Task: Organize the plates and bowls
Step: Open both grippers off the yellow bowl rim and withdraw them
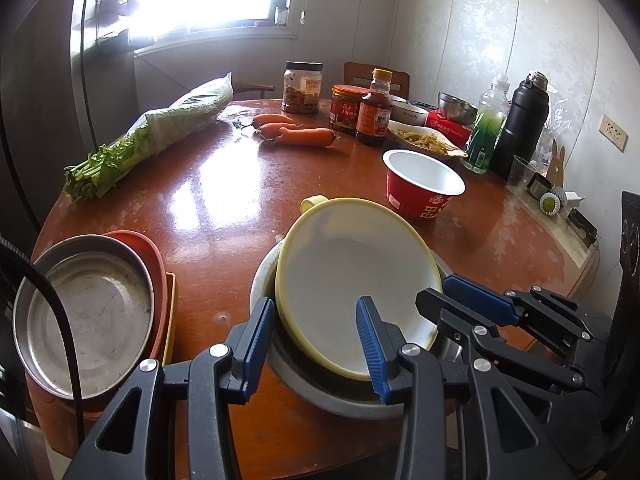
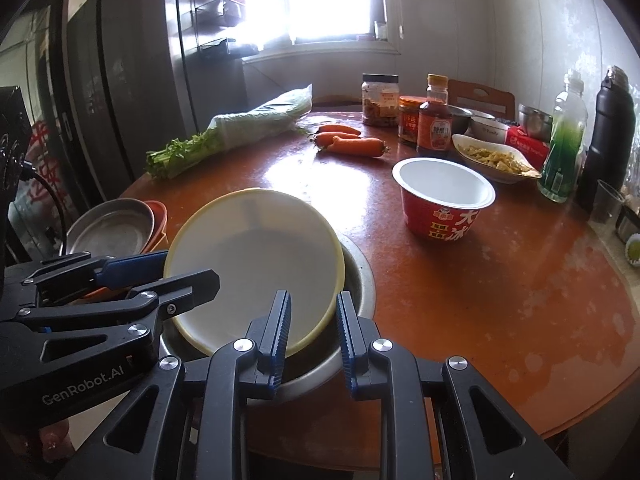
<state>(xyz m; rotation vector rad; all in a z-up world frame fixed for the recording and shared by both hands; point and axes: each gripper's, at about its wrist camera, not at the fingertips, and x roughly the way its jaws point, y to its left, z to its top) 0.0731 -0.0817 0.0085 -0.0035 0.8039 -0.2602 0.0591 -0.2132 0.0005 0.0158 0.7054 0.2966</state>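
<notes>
A yellow-rimmed white bowl (image 1: 356,272) sits tilted inside a metal basin (image 1: 344,396) at the table's near edge. My left gripper (image 1: 316,344) is open, its fingers astride the bowl's near rim. My right gripper (image 2: 314,336) is open too, its fingers astride the bowl's (image 2: 256,264) right rim over the basin (image 2: 360,280). A steel plate (image 1: 92,312) lies on stacked orange and yellow dishes (image 1: 160,280) at the left. A red paper bowl (image 1: 422,182) stands empty beyond; it also shows in the right wrist view (image 2: 444,200).
On the round brown table (image 1: 208,208) lie bagged greens (image 1: 152,136), carrots (image 1: 296,132), jars and a sauce bottle (image 1: 374,108), a dish of food (image 1: 428,138), a steel bowl (image 1: 456,108), a green bottle (image 1: 486,128) and a black flask (image 1: 522,120).
</notes>
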